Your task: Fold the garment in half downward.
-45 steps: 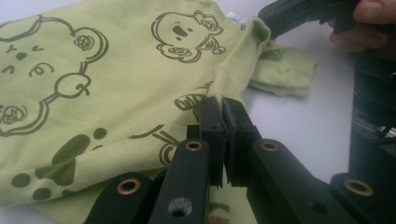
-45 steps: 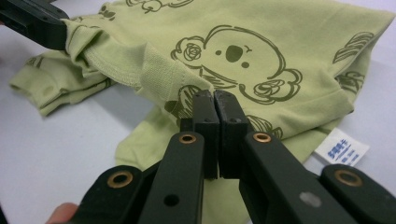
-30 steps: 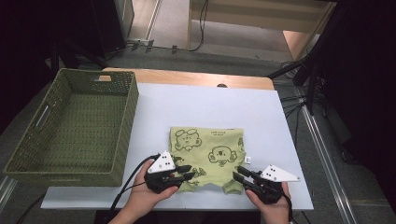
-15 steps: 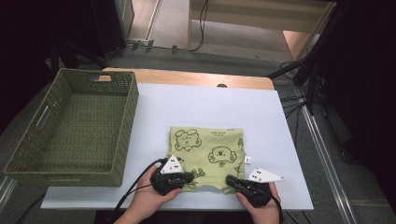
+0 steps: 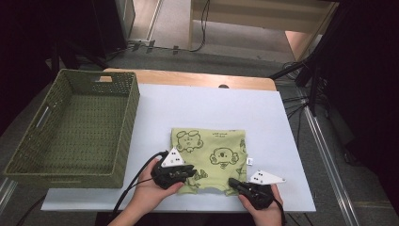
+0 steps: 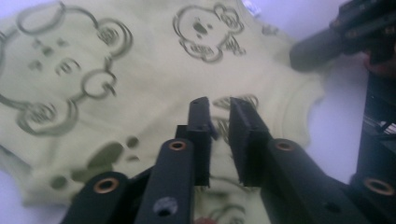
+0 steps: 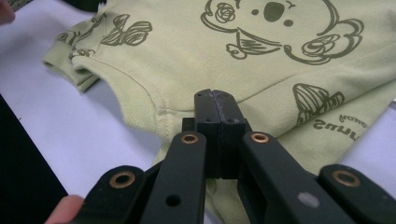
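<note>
Both grippers at near hem of folded green shirt, front-centre of white table top.

L gripper at shirt's near-left corner: jaws have just been closing, now nearly together w/ a slim gap, cloth under the tips; can't tell if pinched. R gripper at near-right corner: jaws have just closed, pressed flat together, nipping the hem fold. Open table room behind and right of shirt; green basket just left, apart from it. R gripper view shows hem seam and the lettering; L gripper view shows bear prints, R gripper beyond. Wood strip at far edge; dark floor, cables behind.
</note>
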The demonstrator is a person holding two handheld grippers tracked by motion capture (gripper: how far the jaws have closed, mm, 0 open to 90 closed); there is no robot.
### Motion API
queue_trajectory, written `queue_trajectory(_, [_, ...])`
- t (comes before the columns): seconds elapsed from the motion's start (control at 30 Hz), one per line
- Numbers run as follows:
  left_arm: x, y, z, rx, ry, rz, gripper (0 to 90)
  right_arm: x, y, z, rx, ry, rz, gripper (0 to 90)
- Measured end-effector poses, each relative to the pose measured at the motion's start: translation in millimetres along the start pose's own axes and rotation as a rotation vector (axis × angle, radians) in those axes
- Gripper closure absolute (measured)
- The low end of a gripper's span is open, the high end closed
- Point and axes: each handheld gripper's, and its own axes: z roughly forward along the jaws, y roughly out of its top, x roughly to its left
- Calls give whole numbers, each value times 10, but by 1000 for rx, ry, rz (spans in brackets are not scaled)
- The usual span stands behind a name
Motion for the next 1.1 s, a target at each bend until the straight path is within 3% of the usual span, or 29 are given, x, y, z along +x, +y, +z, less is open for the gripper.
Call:
queue_trajectory(0.2, [165, 229, 21, -37, 39, -36, 894, -9, -3, 1, -5, 2, -10, 880])
queue_trajectory(0.47, [354, 422, 149, -17, 50, -61, 896, -16, -4, 7, -9, 3, -8, 880])
queue_trajectory(1.1, [825, 498, 330, 27, 108, -157, 895, -27, -5, 14, -9, 6, -2, 880])
